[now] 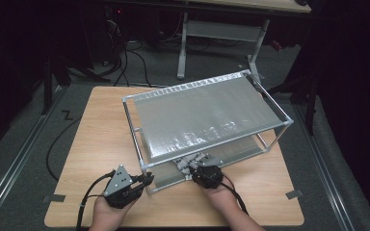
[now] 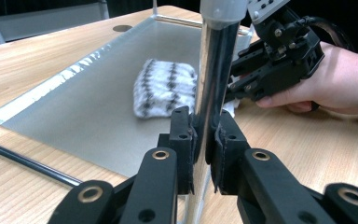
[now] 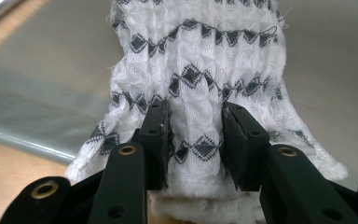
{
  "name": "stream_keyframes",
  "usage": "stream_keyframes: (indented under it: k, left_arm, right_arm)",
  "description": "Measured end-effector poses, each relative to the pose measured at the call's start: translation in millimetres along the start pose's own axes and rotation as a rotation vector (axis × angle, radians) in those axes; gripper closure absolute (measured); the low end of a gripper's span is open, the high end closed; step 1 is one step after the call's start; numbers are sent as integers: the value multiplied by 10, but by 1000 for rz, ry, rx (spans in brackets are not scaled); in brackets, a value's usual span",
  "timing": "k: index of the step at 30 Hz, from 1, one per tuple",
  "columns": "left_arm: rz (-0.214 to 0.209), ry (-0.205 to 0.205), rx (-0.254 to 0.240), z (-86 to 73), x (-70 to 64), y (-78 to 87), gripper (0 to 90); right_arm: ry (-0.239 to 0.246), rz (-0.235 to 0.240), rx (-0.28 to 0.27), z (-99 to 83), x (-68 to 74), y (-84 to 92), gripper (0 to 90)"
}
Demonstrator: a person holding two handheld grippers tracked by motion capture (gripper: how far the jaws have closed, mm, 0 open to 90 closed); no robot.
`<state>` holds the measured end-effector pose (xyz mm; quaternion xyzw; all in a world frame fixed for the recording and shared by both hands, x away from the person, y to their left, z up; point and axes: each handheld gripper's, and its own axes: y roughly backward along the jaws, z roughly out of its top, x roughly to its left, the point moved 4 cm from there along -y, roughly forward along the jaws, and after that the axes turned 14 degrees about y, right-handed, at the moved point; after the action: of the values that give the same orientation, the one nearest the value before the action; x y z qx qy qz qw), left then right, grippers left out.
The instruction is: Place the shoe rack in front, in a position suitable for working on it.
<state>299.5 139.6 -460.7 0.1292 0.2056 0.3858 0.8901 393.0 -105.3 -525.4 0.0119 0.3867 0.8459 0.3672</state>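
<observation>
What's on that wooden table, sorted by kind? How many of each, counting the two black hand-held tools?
Metal shelf racks with two grey tiers: 1, the rack
Folded white cloths with a dark diamond pattern: 1, the cloth
Black hand-held tools: 2, the left tool clamped on the rack's corner post, the right tool gripping the cloth
Total: 4
</observation>
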Motion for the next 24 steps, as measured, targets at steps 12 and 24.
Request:
stream_keyframes:
  k: [12,24]
  left_arm:
    - [11,10,-18,7,92,11,808]
    - [3,21,-22,3,101,9,805]
  right_arm:
    - [5,-40,3,-126,-251,42,659]
    - [-58,-115,28,-350,-701,116,681]
